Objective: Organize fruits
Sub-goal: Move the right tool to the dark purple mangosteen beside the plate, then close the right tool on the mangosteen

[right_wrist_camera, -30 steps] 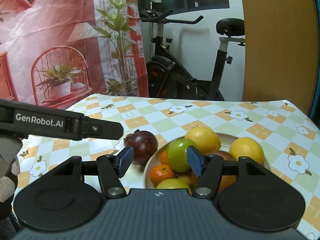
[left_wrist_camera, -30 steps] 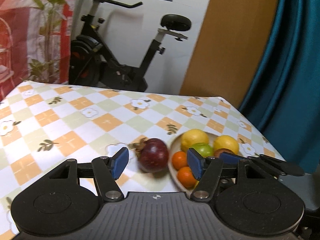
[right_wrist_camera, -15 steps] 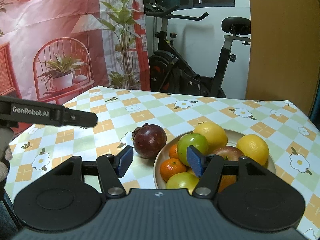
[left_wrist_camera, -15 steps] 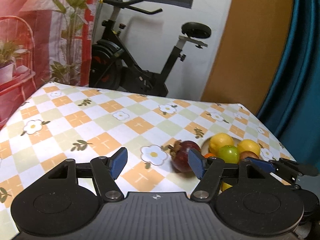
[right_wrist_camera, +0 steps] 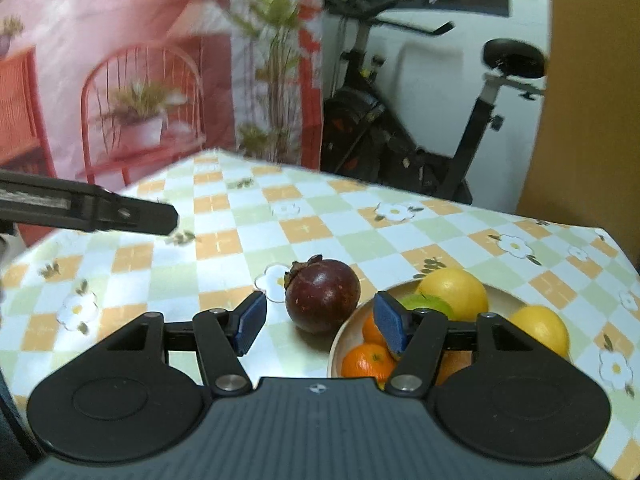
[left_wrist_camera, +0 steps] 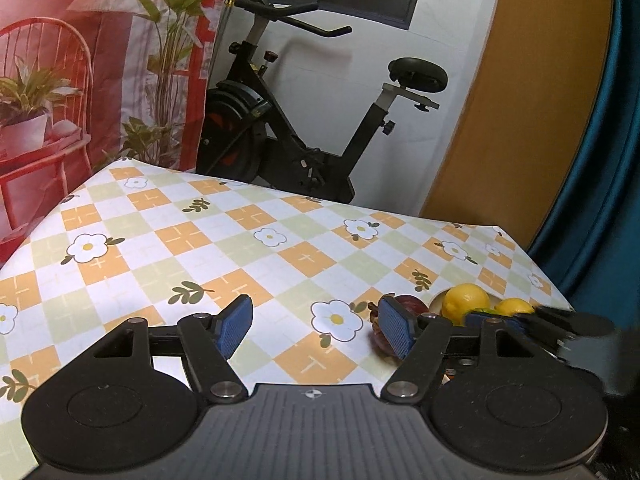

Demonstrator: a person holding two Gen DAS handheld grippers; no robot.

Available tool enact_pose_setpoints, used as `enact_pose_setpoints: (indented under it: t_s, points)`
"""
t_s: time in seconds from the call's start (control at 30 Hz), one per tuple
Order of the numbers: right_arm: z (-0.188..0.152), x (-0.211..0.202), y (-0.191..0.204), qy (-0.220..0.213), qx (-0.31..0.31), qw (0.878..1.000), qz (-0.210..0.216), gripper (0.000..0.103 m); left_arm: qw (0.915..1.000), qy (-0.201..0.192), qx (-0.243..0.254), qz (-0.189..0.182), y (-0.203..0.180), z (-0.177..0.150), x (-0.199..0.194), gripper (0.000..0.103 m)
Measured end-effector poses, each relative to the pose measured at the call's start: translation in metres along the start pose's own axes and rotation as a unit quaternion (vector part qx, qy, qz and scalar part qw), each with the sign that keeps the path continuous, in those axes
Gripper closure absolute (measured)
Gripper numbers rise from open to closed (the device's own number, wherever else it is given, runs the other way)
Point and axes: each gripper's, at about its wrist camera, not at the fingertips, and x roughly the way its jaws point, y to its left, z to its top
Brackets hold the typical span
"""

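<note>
since the earlier frame the left gripper (left_wrist_camera: 316,326) has pulled back from the mangosteen (right_wrist_camera: 322,295), which lies on the tablecloth (right_wrist_camera: 256,240) just beside the fruit bowl (right_wrist_camera: 340,346), and both it and the right gripper (right_wrist_camera: 320,320) are spread wide, holding nothing.

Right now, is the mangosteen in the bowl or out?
Out. The mangosteen sits on the tablecloth just left of the bowl, beside its rim.

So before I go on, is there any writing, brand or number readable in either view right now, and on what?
None can be read.
Left gripper: a pale strip along its side in the right wrist view, too blurred to read.
Gripper bodies: each shows only a small round emblem at the centre, no letters.
Tablecloth, fruit and bowl: patterns only, no writing.
</note>
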Motion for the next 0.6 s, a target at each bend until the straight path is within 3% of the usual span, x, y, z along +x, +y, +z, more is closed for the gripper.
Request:
enact_pose_setpoints:
  t_s: [0.23,0.43,0.6]
  points:
    - [0.017,0.048,0.021,0.06,-0.154,0.986,0.0,0.03,0.9998,0.009,-0.017,-0.001,0.008,-0.002,0.004,0.031]
    - [0.016,0.079,0.028,0.099,-0.205,0.974,-0.006,0.03,0.9992,0.019,-0.035,-0.003,0.014,-0.003,0.01,0.031]
    - [0.015,0.096,0.029,0.125,-0.233,0.964,-0.023,0.039,0.9982,0.027,-0.052,-0.007,0.022,-0.005,0.014,0.031]
